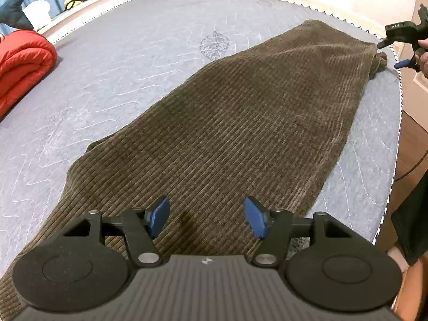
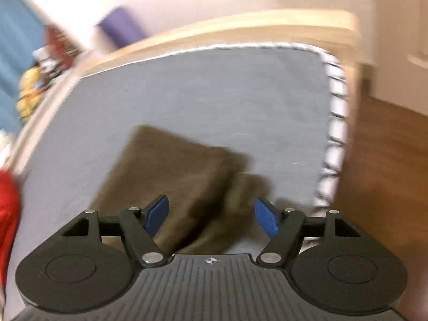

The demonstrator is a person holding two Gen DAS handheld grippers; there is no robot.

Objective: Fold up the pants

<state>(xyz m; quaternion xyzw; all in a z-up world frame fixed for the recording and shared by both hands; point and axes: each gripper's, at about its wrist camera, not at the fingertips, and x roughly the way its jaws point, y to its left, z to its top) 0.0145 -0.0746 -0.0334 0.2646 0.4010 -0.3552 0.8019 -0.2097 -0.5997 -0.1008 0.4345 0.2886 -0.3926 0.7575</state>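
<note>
A bedroom: a grey quilted mattress (image 1: 133,80) in a pale wooden frame, with a folded red quilt (image 1: 24,61) at its left edge and toys beyond the far edge. The brown corduroy pants (image 1: 240,123) lie flat on the mattress as one long strip along its right edge, already doubled leg on leg as far as I can judge; one end reaches under the left tongs (image 1: 207,218), the other end lies near the far right corner.

The left tongs hover just above the near part of the cloth, jaws well apart, and nothing is between the blue pads (image 1: 160,215). The right tongs (image 2: 211,216) are also spread wide and hold nothing; in the left wrist view they show at the far right corner, just beside that end of the pants. The right wrist view is strongly blurred, so fine detail there I cannot tell.

I judge that the lengthwise fold is done and the crosswise fold is not yet started. The next move calls for each pair of tongs to pinch one end corner through both layers, then lift and carry that end over to the other, keeping the edges matched.
</note>
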